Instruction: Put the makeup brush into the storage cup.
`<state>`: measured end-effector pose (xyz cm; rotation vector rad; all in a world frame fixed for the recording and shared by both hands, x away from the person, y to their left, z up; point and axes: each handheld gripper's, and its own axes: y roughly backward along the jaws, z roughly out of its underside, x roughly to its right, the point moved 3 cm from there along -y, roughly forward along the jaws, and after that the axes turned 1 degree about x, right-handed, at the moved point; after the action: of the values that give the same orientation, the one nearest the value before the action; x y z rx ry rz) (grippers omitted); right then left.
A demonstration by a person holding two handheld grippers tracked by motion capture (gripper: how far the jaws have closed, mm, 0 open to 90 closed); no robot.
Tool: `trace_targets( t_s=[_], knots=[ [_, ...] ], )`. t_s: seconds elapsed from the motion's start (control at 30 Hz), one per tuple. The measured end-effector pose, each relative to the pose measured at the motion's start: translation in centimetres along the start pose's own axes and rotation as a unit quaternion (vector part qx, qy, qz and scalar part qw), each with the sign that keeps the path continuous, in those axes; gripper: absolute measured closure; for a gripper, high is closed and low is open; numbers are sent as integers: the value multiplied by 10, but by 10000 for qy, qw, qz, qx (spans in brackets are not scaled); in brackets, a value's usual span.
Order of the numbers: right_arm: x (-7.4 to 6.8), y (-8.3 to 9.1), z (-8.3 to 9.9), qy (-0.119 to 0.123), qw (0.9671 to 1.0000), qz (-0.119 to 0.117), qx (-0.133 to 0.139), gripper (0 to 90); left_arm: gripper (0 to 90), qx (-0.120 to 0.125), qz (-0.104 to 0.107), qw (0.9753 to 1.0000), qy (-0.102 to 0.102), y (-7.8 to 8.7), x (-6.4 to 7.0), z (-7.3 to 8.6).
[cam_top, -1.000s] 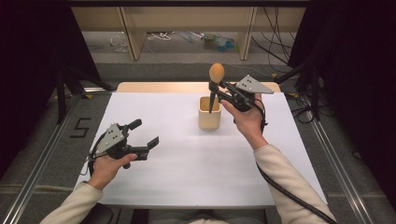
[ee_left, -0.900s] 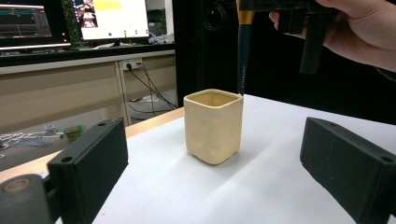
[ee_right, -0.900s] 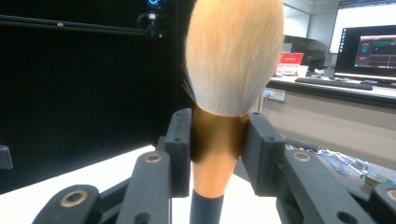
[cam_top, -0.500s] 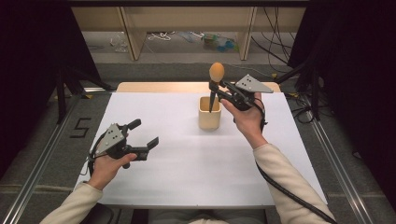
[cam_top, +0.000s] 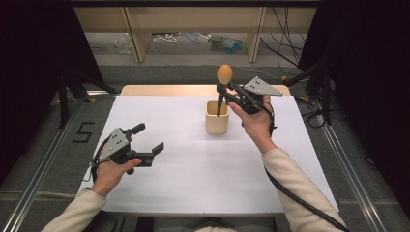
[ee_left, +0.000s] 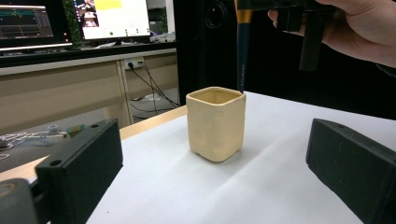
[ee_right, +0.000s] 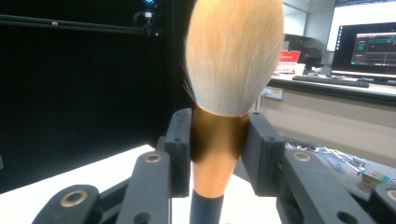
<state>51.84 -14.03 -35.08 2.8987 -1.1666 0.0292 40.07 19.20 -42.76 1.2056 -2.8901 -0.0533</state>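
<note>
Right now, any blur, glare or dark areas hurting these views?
High view: evenly lit white table, no glare, faint shadows, both flanks fall to black. Left gripper view: cup sharp, near jaws soft, monitors behind bright. Right gripper view: brush bristles slightly soft, its gold ferrule dark between the right gripper pads, black backdrop left.

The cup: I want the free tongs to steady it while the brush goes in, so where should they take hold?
Grip the cup across two opposite flat walls at mid-height, coming level from the left tongs' side. Its squarish shape gives the jaws flat faces, and the brush held by the right tongs occupies the space above.
</note>
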Motion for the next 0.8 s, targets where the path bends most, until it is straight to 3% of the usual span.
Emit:
trace_targets(
  t_s=[0.17,0.2,0.33,0.37,0.63,0.8],
  knots=[
    [0,-1,0,-6,10000,19,-10,665,22,-21,-11,10000,-28,0,0,0],
    [1,-1,0,-6,10000,23,-9,665,20,33,18,9998,-203,0,-3,-1],
    [1,-1,0,-20,10000,39,44,665,12,48,10,9998,-202,-1,-3,-1],
    [3,-2,0,68,9999,60,105,665,12,46,10,9998,-201,-1,-3,-1],
    [3,-3,0,-38,10000,50,41,665,8,42,16,9998,-210,-1,-3,-1],
    [5,-3,-1,52,9999,65,59,665,8,35,21,9998,-208,-1,-3,-1]
  ],
)
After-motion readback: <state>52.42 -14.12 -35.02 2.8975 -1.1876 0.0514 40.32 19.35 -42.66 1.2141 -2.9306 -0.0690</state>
